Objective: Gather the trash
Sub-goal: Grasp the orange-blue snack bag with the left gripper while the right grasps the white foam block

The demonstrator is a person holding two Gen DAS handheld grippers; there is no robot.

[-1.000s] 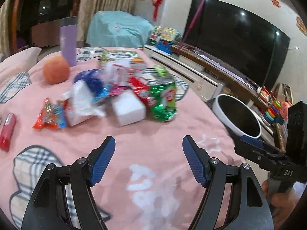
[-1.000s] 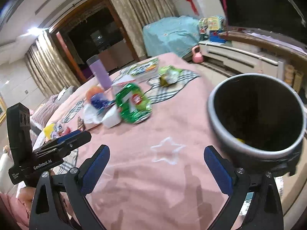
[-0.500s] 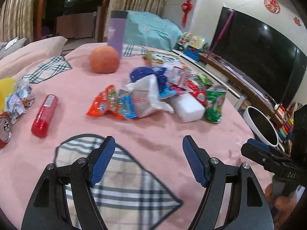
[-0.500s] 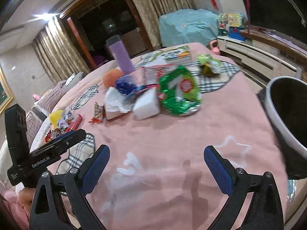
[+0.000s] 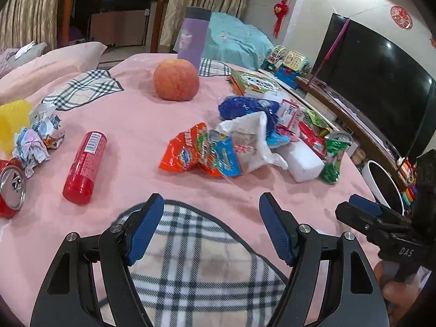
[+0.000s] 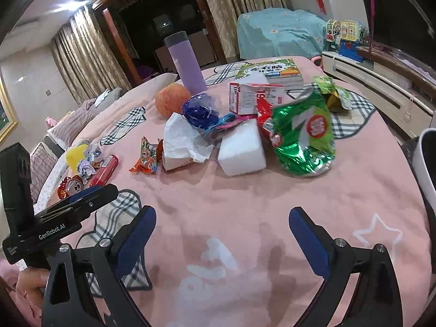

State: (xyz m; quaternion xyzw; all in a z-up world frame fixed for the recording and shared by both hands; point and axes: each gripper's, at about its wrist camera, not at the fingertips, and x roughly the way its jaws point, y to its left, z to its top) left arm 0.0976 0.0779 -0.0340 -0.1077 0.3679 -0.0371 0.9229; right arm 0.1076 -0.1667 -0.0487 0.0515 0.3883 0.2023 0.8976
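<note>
The white bin (image 6: 425, 160) is cut off by the right edge of the right wrist view — only part of its wall shows. In the left wrist view the right gripper's body hides part of its rim. The red can (image 5: 11, 188) is clipped at the left edge. Print on the snack wrappers (image 5: 201, 152) is too small to read.

— What sits on the pink blanket (image 6: 272, 199) at the back?
— A purple tumbler (image 6: 185, 62), upright, with an orange fruit (image 5: 175, 79) just in front of it. A picture book (image 6: 275, 72) lies flat to the right of them.
— And beyond the bed?
— A dark TV (image 5: 373, 79) on a long low cabinet (image 6: 381, 81), a colourful toy (image 6: 346, 35) at the cabinet's far end, and something under a teal cover (image 6: 278, 32). Gold curtains (image 6: 81, 54) frame a dark doorway.
</note>
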